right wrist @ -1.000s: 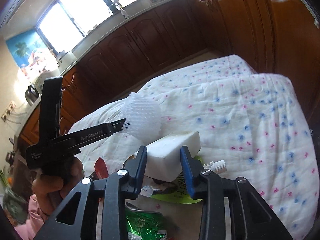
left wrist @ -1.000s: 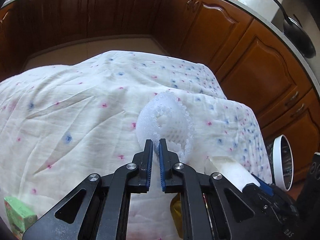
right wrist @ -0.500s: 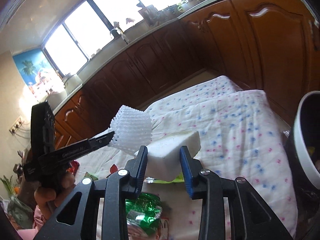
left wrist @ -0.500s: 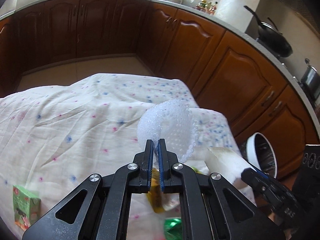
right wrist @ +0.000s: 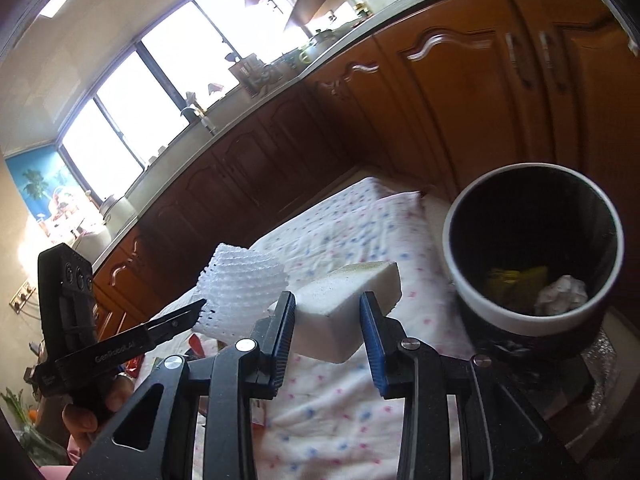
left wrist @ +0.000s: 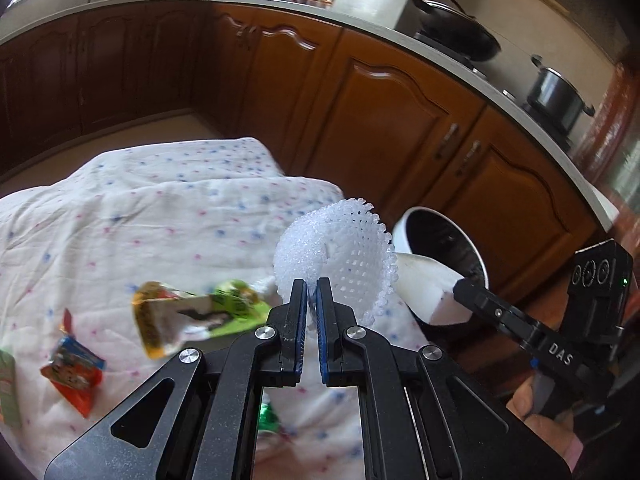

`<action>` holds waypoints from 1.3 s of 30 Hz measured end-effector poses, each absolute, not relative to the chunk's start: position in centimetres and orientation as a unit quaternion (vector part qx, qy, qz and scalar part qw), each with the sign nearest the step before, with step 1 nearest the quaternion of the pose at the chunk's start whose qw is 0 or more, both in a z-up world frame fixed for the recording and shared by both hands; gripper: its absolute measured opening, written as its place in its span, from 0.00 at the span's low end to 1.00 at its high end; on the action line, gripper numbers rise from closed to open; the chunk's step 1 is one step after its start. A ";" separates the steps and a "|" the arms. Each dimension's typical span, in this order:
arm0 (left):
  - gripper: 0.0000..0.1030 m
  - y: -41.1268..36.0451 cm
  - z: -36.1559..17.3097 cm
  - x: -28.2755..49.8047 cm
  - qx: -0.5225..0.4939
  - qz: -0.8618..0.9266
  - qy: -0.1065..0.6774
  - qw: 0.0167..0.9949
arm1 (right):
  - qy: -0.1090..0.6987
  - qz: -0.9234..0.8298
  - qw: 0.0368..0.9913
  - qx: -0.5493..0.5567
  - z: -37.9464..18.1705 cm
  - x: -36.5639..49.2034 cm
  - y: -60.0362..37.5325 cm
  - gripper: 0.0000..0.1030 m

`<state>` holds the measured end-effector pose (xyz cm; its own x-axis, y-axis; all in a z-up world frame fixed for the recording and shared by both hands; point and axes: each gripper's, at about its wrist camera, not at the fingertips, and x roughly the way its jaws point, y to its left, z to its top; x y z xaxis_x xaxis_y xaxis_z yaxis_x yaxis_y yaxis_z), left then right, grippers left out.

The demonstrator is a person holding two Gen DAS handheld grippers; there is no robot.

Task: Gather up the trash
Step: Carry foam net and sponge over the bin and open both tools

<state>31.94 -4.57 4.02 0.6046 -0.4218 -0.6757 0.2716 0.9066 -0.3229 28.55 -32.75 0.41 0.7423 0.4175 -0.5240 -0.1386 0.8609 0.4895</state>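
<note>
The left gripper is clenched on the lower edge of a white foam fruit net, which is held up in the air above the cloth. The right gripper is closed on a white foam block, gripped across its near end and carried clear of the surface. In the left wrist view, the block is seen just in front of the rim of the trash bin. The bin is white-rimmed with a dark interior, and stands beside the table edge; crumpled white paper and yellow-green wrappers lie at its bottom. On the dotted white tablecloth a yellow-green sachet and a red-orange snack wrapper are left lying, well apart from the bin.
</note>
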 end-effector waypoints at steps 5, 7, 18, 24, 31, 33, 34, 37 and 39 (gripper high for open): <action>0.04 -8.0 4.0 31.3 -0.077 -0.219 0.403 0.885 | 0.315 0.124 0.913 0.227 0.5 27.5 -36.5 0.33; 0.04 -9.5 4.0 31.2 -0.070 -0.229 0.405 0.882 | 0.310 0.119 0.914 0.232 0.7 26.9 -37.5 0.33; 0.04 -15.5 3.8 31.8 -0.043 -0.257 0.413 0.872 | 0.297 0.086 0.917 0.251 0.3 25.9 -42.6 0.33; 0.04 -18.0 3.6 32.8 -0.033 -0.264 0.417 0.869 | 0.302 0.074 0.915 0.257 -0.2 27.0 -44.8 0.33; 0.04 -21.8 3.5 35.0 -0.016 -0.267 0.423 0.866 | 0.317 0.059 0.912 0.253 -0.9 29.2 -46.5 0.33; 0.04 -22.9 3.4 35.7 -0.008 -0.266 0.425 0.865 | 0.321 0.056 0.910 0.257 -1.2 29.8 -47.0 0.34; 0.04 -23.5 3.3 36.1 -0.001 -0.266 0.426 0.865 | 0.322 0.055 0.910 0.258 -1.3 30.0 -47.2 0.34; 0.04 -25.0 2.8 37.3 0.010 -0.261 0.435 0.861 | 0.327 0.051 0.907 0.259 -1.7 30.6 -47.8 0.34; 0.04 -25.7 2.3 37.9 0.013 -0.260 0.442 0.858 | 0.330 0.049 0.907 0.258 -1.8 31.0 -48.0 0.34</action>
<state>37.86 -25.73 2.31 0.4743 -0.4338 -0.7661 0.4574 0.8649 -0.2066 30.98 -48.01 -1.78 0.7771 0.2594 -0.5735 0.0815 0.8620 0.5003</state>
